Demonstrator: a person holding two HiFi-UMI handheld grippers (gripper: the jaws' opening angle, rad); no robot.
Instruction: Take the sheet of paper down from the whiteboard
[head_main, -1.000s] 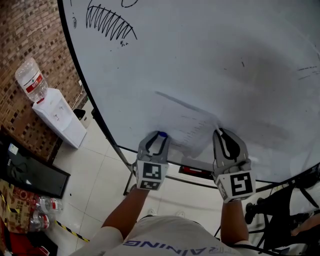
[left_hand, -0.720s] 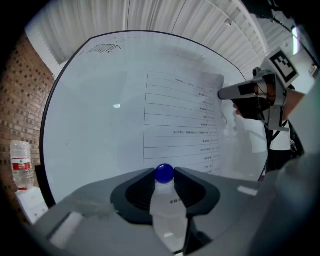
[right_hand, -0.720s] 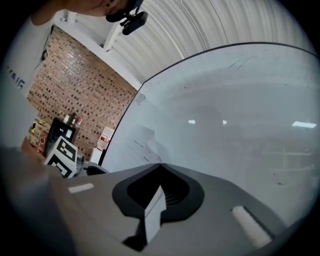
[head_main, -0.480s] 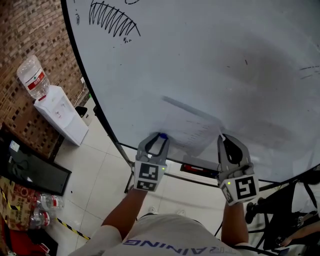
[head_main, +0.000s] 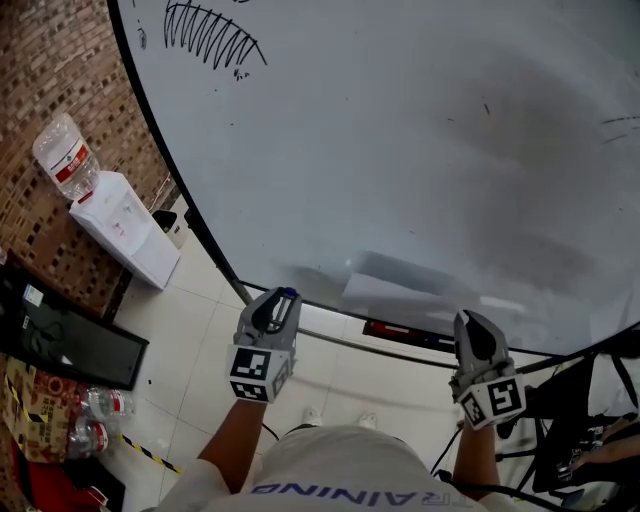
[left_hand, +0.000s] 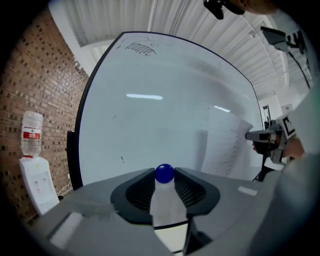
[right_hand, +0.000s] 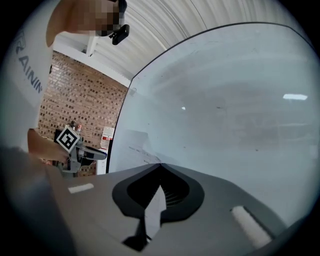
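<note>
1. Head view shows a big white board (head_main: 400, 130) that fills most of the frame. A black scribble (head_main: 212, 38) is at its top left.
2. The paper (head_main: 400, 295) is low on the board, near the bottom middle of the frame. I cannot tell if it touches the board.
3. The left gripper (head_main: 285, 298) is to the lower left of the paper, a little apart from it. Its jaws pinch a blue ball (left_hand: 164, 173) right at their tips.
4. The right gripper (head_main: 476, 325) is at the lower right, at the paper's right edge. Its jaws are pressed together and pinch the edge of the paper.
5. In the left gripper view the paper hangs at the right side of the frame, with the right gripper at its edge.
6. In the right gripper view the paper runs from the jaw tips to the left, in front of the board.
7. A brick wall (head_main: 50, 70) is at the left of the head view. A white water stand (head_main: 125, 240) with a bottle (head_main: 62, 155) on top stands next to it, on the tile floor (head_main: 200, 340).
8. The person's white shirt (head_main: 330, 478) shows at the bottom.
</note>
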